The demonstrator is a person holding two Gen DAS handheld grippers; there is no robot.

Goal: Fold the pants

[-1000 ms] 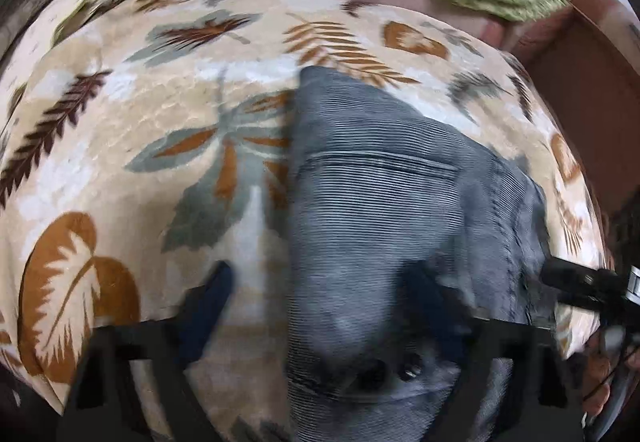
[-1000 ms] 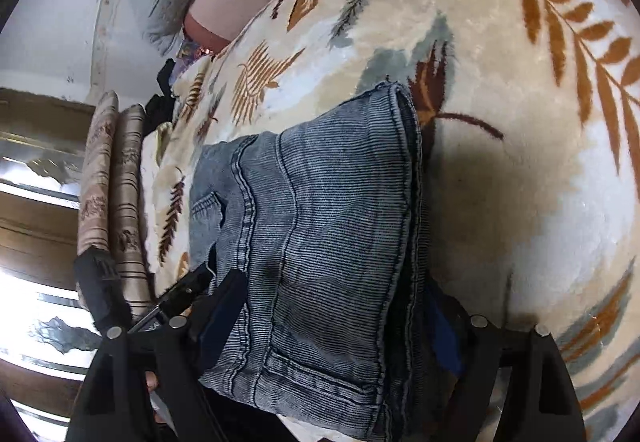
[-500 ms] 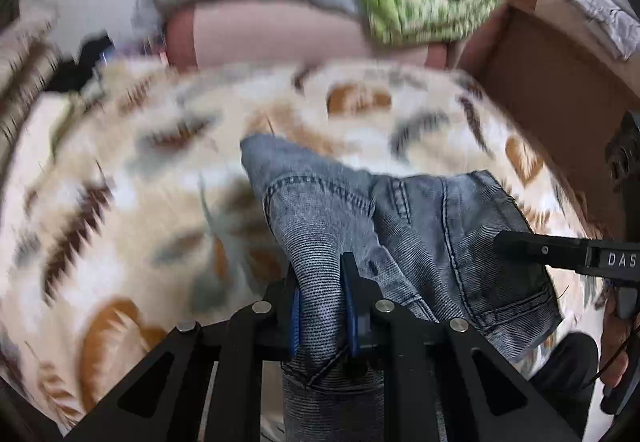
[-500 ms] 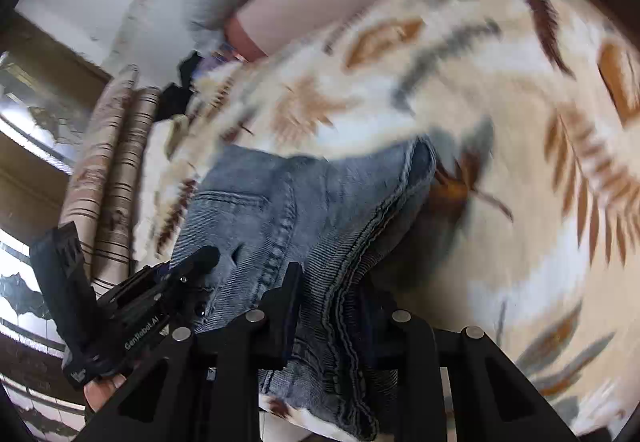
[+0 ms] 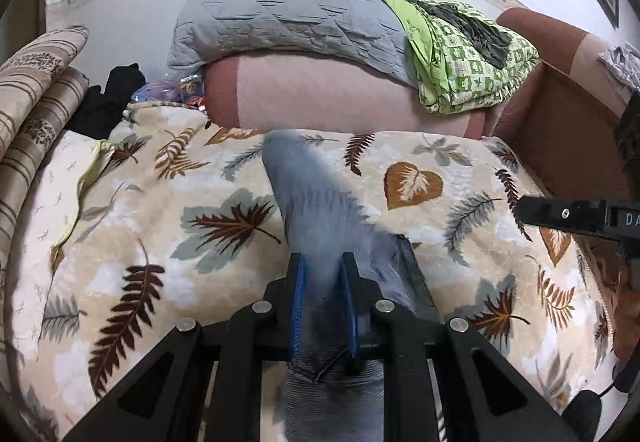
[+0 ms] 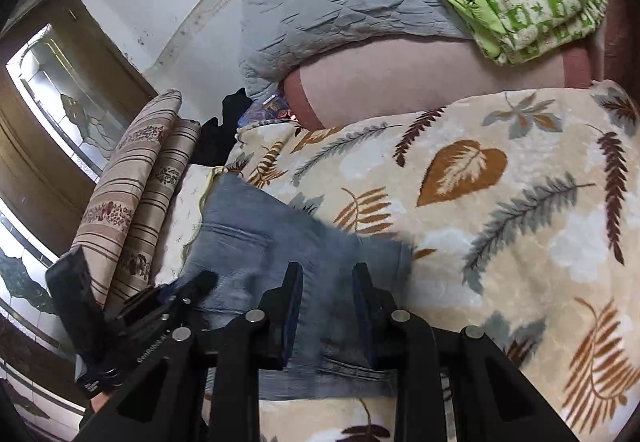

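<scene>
Blue-grey denim pants [image 5: 320, 210] hang lifted above a leaf-patterned blanket [image 5: 160, 250]. My left gripper [image 5: 323, 274] is shut on a bunch of the denim, which rises blurred from between its fingers. In the right wrist view the pants [image 6: 256, 238] also show blurred. My right gripper [image 6: 326, 282] is shut on their edge, and the cloth passes between its fingers. The right gripper shows at the right edge of the left wrist view [image 5: 580, 218]. The left gripper shows at the lower left of the right wrist view [image 6: 160, 302].
A grey quilted pillow [image 5: 288, 6] and a green patterned cloth [image 5: 468, 54] lie on a pink bolster [image 5: 328, 98] at the back. Striped cushions [image 5: 36, 98] stand at the left, with dark clothes [image 5: 116, 90] beside them. A brown sofa arm [image 5: 560, 122] is at the right.
Both grippers closed on the pants about half a second ago. They have since lifted the denim off the blanket and tilted up, so that the pillows and the wall show.
</scene>
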